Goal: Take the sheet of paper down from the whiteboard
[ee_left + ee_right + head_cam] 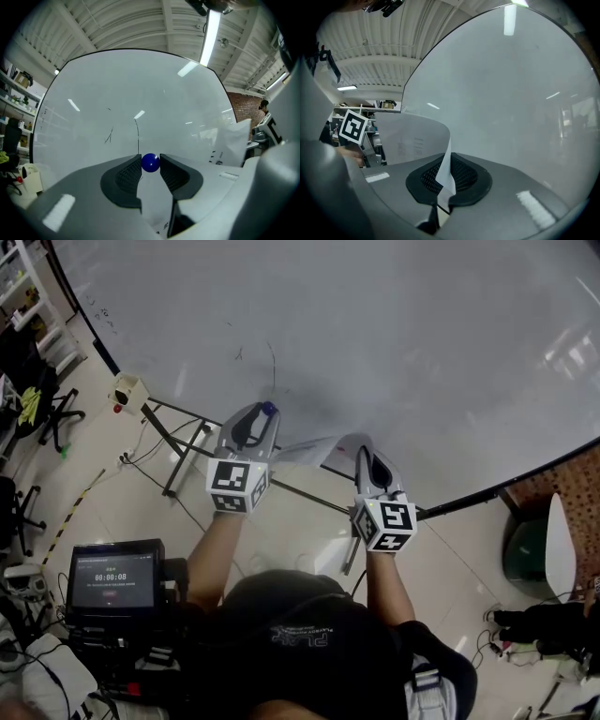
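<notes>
The white sheet of paper point(314, 448) hangs curled and free of the whiteboard point(375, 334), between my two grippers. My right gripper point(367, 457) is shut on its edge; in the right gripper view the sheet point(417, 138) rises from the closed jaws point(447, 176) and bends left. My left gripper point(261, 420) is shut on a small blue round magnet point(268, 410), held just in front of the board. In the left gripper view the magnet point(150, 162) sits pinched between the fingertips, with the paper point(232, 140) off to the right.
The whiteboard point(140, 93) bears a few thin pen marks and stands on dark metal legs point(183, 451). A device with a lit screen point(112, 577) is at lower left. Office chairs point(37, 409) stand at left, a green chair point(530, 554) at right.
</notes>
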### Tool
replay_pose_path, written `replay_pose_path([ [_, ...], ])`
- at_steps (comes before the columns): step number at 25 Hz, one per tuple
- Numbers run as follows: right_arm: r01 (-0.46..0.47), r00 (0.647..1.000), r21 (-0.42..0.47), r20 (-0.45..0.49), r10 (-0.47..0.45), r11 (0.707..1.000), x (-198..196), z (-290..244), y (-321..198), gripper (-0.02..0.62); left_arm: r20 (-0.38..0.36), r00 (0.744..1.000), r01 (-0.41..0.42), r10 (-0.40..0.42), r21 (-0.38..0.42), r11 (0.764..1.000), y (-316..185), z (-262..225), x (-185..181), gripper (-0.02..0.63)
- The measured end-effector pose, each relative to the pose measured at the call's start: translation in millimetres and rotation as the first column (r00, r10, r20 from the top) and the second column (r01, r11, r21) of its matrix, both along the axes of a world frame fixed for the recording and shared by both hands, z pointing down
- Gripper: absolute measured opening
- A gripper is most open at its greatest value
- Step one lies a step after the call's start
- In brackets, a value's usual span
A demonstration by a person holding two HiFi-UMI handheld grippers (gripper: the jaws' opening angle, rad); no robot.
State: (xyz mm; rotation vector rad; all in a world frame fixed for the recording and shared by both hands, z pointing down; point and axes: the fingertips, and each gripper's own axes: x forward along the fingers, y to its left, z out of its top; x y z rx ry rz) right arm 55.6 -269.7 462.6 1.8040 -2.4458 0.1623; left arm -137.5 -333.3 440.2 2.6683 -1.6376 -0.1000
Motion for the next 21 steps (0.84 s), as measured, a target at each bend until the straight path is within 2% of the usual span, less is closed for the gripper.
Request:
replay_pose_path([
  [11, -0.004, 1.0, -0.015, 0.006, 0.004, 1.0, -1, 9, -5, 0.014, 0.02, 1.0, 0.009, -0.009, -0.022, 1.0, -2, 9, -4, 0.124],
  [21, 0.005, 1.0, 0.027, -0.014, -0.004, 1.0, -16, -7, -9, 0.014, 0.008, 1.0, -0.018, 0.018, -0.009, 1.0, 1, 8, 4, 0.124],
])
